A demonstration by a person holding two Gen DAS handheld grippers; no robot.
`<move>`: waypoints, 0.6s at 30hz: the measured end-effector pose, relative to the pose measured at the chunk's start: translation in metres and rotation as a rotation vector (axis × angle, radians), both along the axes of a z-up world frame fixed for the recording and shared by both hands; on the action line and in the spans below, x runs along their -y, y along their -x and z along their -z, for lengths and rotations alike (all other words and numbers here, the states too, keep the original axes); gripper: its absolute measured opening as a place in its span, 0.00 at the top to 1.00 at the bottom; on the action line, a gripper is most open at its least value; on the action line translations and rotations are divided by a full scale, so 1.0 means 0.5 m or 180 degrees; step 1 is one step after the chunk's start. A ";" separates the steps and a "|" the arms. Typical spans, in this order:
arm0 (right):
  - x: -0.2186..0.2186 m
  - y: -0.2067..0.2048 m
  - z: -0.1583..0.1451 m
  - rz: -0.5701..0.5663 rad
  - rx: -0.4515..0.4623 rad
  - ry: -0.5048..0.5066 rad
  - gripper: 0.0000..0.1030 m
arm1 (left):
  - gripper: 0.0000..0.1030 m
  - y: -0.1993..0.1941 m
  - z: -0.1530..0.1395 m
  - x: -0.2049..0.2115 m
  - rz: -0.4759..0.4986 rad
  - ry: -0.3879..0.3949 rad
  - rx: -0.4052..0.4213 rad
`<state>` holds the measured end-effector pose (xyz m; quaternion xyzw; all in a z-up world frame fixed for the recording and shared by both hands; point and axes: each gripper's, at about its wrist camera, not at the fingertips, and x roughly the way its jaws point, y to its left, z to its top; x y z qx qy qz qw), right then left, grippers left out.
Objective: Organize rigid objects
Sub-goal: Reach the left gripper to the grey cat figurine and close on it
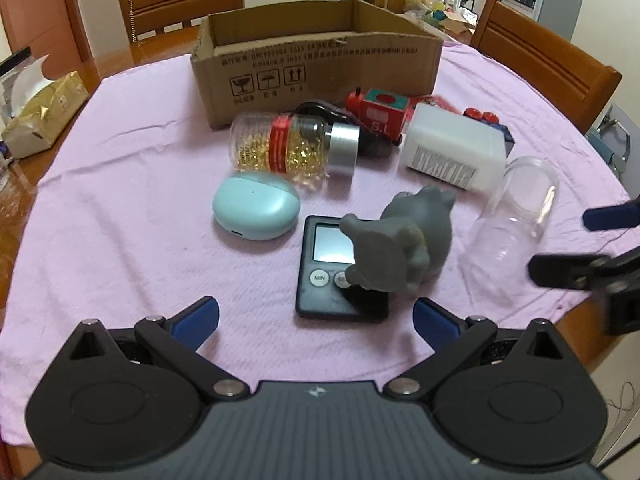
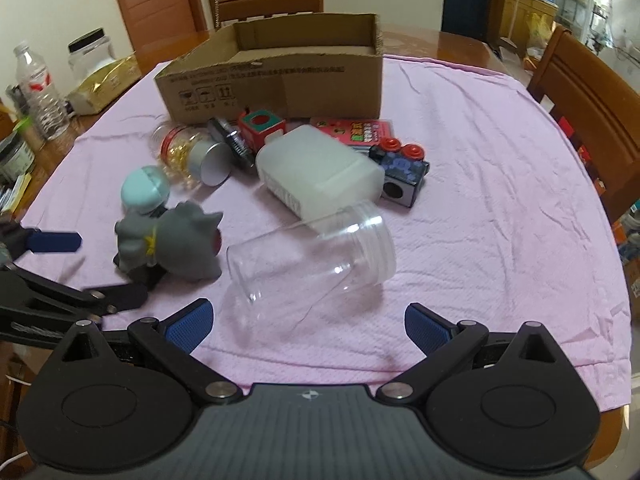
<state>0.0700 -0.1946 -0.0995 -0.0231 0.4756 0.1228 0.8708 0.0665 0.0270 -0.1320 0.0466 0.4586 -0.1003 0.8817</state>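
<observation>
Left wrist view: the left tongs [image 1: 316,318] are spread wide, empty, before a grey cat figurine [image 1: 404,240] lying on a digital timer [image 1: 334,270].

Right wrist view: the right tongs [image 2: 308,326] are likewise released, facing a clear plastic jar [image 2: 312,252] on its side on the table [image 2: 500,200], near the cardboard box [image 2: 280,76].

Grey animal figure [image 1: 404,240] covers right part of black timer [image 1: 340,268]; second button label half hidden. Figure's face turned away in left wrist view. Black object [image 1: 320,110] behind capsule bottle [image 1: 292,148] mostly hidden, kind unclear. Printed text on cardboard box [image 1: 320,60] too small to read. Right hand-held gripper [image 1: 576,240] blurred, cut off by right edge. Clear jar [image 2: 312,256] motion-blurred in right wrist view. Left hand-held gripper [image 2: 84,268] cut off by left edge there.
</observation>
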 end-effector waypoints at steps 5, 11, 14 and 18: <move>-0.001 -0.009 -0.016 -0.0052 0.0051 0.0011 0.00 | 0.01 -0.017 0.019 -0.006 -0.0022 -0.0089 0.0030; -0.013 -0.023 -0.012 -0.0102 0.0040 0.0071 0.00 | 0.01 -0.022 0.020 -0.040 -0.0135 -0.0072 0.0022; -0.020 -0.030 -0.009 -0.0125 0.0025 0.0076 0.00 | 0.01 -0.026 0.020 -0.065 -0.0238 -0.0084 0.0005; -0.020 -0.034 -0.012 -0.0124 0.0026 0.0092 0.00 | 0.00 -0.038 0.019 -0.091 -0.0358 -0.0102 -0.0001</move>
